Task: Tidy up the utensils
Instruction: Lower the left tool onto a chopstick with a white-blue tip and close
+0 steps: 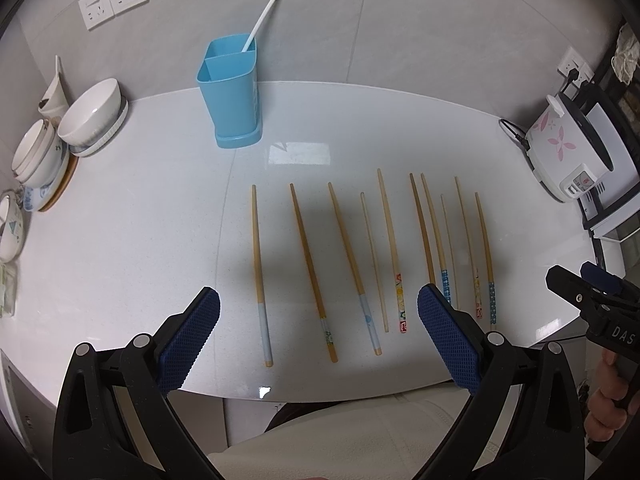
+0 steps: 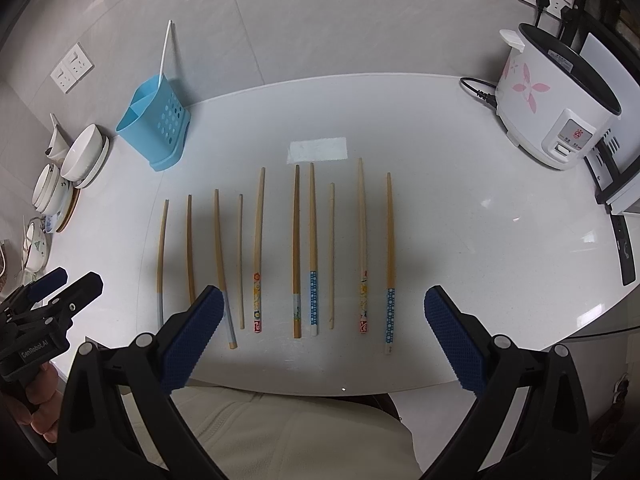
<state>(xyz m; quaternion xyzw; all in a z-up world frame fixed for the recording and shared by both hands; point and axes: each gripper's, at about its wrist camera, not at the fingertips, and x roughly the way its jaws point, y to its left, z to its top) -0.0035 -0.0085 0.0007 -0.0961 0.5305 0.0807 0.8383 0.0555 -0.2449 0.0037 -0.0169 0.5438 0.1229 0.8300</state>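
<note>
Several wooden chopsticks (image 1: 390, 248) (image 2: 296, 248) lie side by side in a row on the white counter (image 1: 140, 220) (image 2: 460, 240), painted ends toward me. A blue two-compartment utensil holder (image 1: 230, 92) (image 2: 160, 128) stands at the back, with a white straw (image 1: 262, 18) (image 2: 165, 50) leaning in its rear compartment. My left gripper (image 1: 318, 328) hovers open over the row's near-left end, nothing between its pads. Over the near middle of the row my right gripper (image 2: 320, 328) is open too and holds nothing. Each gripper shows at the edge of the other's view, hand-held.
Stacked white bowls and plates (image 1: 90, 114) (image 2: 82, 156) crowd the left end of the counter. A white rice cooker (image 1: 564, 148) (image 2: 556, 108) with pink flowers and a black cord stands at the right. Wall sockets (image 1: 114, 0) sit behind. A person's light clothing fills the near edge.
</note>
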